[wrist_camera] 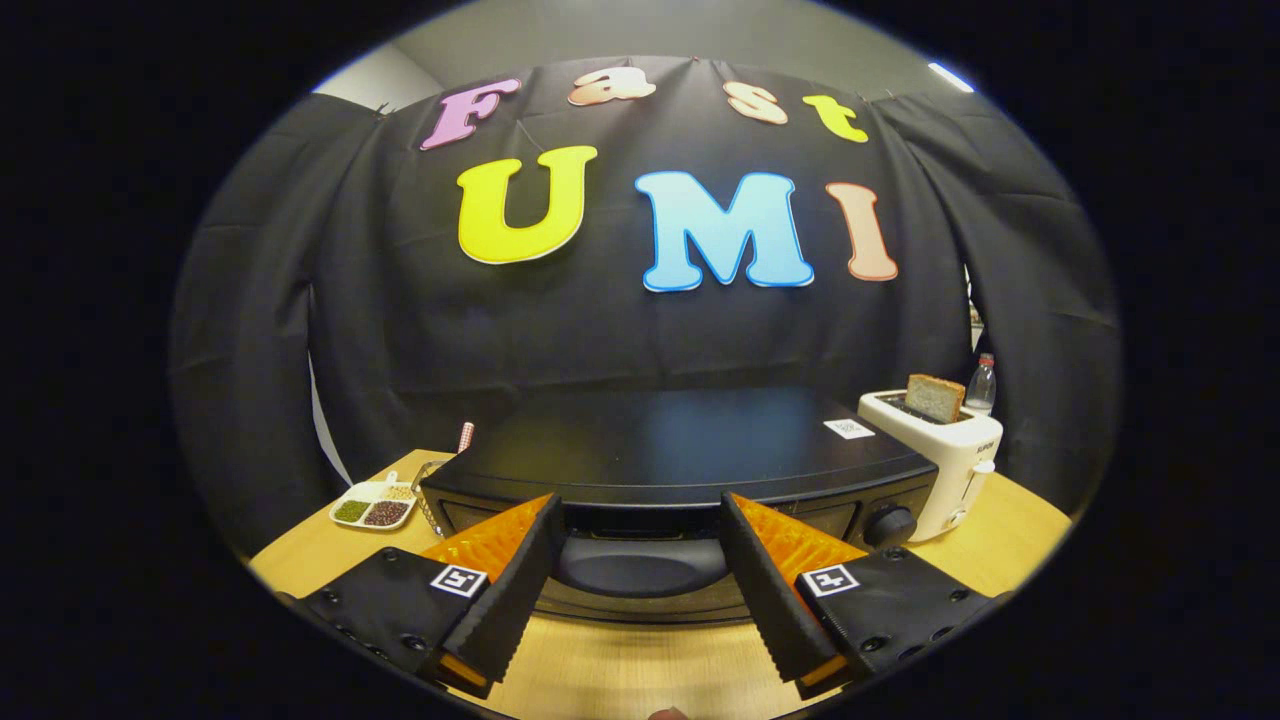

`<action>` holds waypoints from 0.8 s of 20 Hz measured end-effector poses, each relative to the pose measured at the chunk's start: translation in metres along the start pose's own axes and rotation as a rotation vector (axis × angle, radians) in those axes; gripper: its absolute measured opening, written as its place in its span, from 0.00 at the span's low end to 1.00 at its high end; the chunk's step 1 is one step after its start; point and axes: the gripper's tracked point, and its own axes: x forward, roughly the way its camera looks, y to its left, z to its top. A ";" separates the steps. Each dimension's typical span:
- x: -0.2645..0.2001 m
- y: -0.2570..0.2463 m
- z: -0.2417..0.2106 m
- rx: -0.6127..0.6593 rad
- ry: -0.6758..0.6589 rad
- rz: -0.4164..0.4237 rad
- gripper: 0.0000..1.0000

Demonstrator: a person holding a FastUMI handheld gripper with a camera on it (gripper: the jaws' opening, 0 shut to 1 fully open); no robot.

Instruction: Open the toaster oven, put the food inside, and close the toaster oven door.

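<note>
A black toaster oven (680, 450) stands on the wooden table right in front of me, its flat top seen from above. Its curved door handle (642, 565) lies between my two fingers, at the top front of the door, which looks closed. My gripper (640, 525) is open, the fingers standing on either side of the handle without pressing on it. A round knob (888, 525) sits at the oven's right front corner, just beyond the right finger. I cannot tell which item is the food for the oven.
A white pop-up toaster (950, 455) with a slice of bread (935, 397) stands right of the oven; a clear bottle (982, 385) is behind it. Left of the oven lies a white divided dish (373, 506) of beans. The wooden table (640, 670) runs beneath my fingers.
</note>
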 end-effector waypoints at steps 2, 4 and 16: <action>0.001 -0.001 -0.002 -0.019 -0.020 -0.005 0.99; -0.002 -0.002 -0.003 -0.016 -0.030 -0.005 0.99; -0.050 0.002 -0.033 -0.038 -0.049 0.023 0.99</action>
